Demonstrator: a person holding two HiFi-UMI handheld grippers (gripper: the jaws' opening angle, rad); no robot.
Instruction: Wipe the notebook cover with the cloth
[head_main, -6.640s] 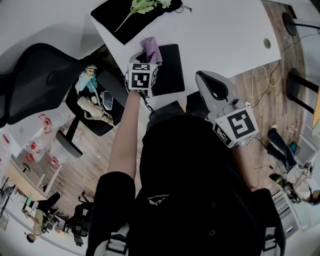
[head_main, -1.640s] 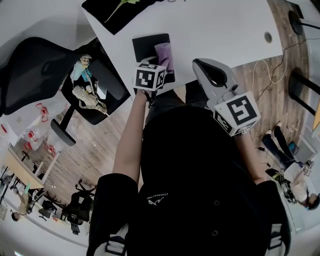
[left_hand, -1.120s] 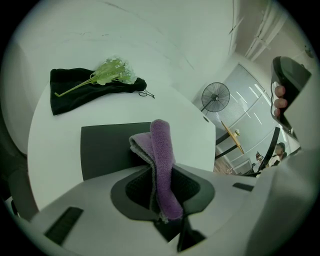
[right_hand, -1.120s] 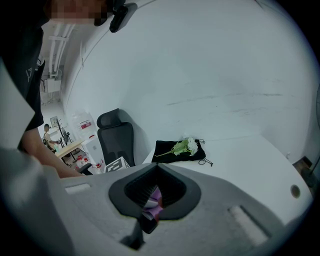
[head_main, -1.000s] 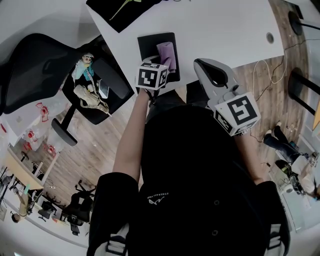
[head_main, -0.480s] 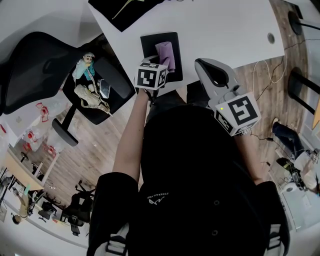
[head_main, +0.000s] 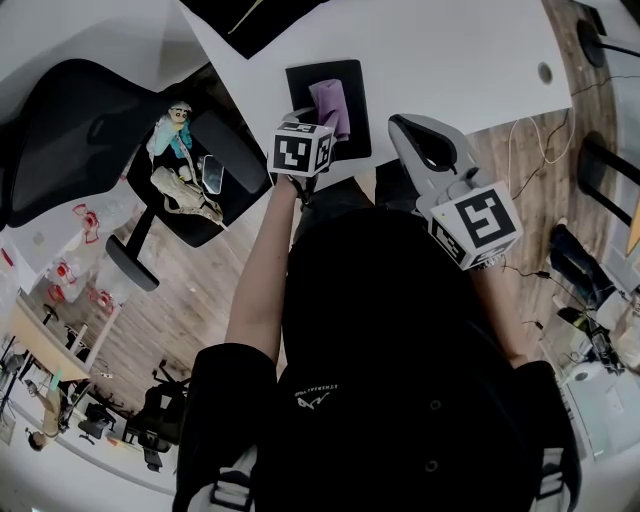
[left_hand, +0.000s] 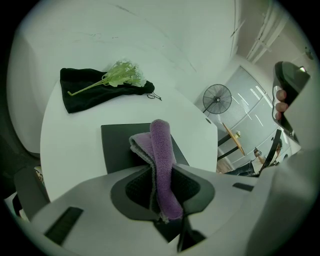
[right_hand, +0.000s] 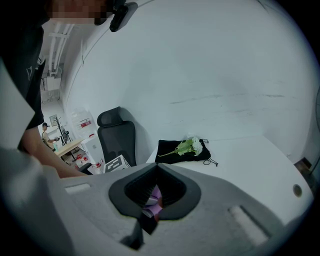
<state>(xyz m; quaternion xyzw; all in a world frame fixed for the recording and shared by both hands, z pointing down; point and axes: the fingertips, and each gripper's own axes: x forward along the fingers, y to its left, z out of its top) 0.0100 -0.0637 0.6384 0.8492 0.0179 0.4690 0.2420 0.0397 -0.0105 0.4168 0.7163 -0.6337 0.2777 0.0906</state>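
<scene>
Left gripper (left_hand: 161, 169): jaws closed on the purple cloth (left_hand: 161, 142), which stands up folded between them and rises above the tips. The cloth's free end hangs over the notebook (left_hand: 119, 146); whether it touches the cover cannot be told.

The notebook, dark-covered and shut, lies flat on the white table (left_hand: 70, 135), close to the table's near edge in the head view.

Right gripper (right_hand: 157, 167): jaw tips together, nothing gripped. A scrap of the cloth's purple shows through the hollow behind the tips. In the head view this gripper sits to the right of the notebook, apart from it, about over the table's near edge.

Beyond the notebook, near the far edge of the table, lies a black bag (left_hand: 82, 92) with a sprig of green flowers (left_hand: 124, 74) resting on it.

Left of the notebook, off the table, stands a black office chair (head_main: 70, 130) with toy figures (head_main: 180, 175) on its seat.
</scene>
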